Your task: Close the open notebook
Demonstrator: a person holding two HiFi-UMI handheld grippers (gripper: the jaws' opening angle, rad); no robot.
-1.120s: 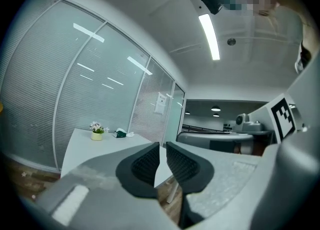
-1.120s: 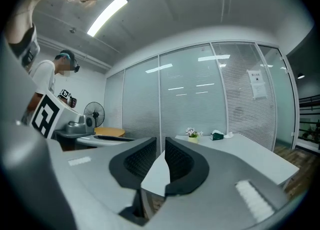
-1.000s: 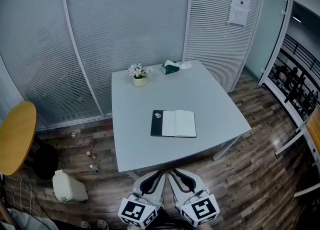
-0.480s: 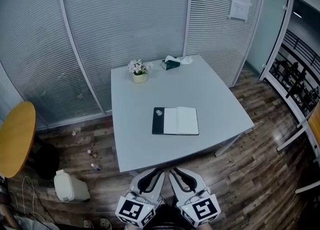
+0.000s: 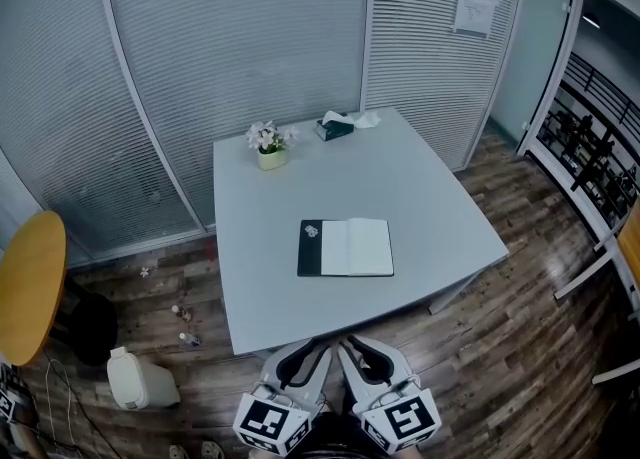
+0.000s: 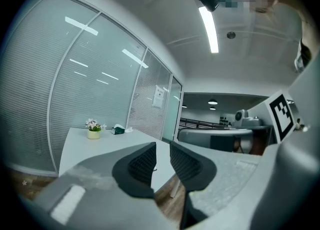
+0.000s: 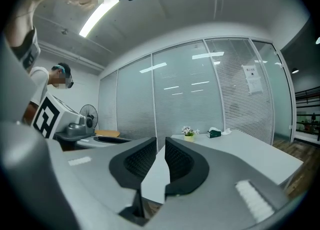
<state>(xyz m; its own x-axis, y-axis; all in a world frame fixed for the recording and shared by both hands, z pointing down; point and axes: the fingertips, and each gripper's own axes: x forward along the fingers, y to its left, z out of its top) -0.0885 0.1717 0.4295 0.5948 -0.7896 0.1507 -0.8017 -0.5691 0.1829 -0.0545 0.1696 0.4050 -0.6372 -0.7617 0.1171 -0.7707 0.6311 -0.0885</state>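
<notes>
While the open notebook (image 5: 346,247) lies flat near the desk's (image 5: 400,177) front edge, both grippers are held short of it, likely pre-approach: left gripper (image 6: 162,160) jaws opening, empty; right gripper (image 7: 160,158) jaws slightly parted, empty.

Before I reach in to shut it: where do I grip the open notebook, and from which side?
Probably the dark cover at its outer left edge, coming in low from the left side of the table. The notebook lies flat, so only that thin free edge offers a grip, and lifting it folds it over the white pages.
</notes>
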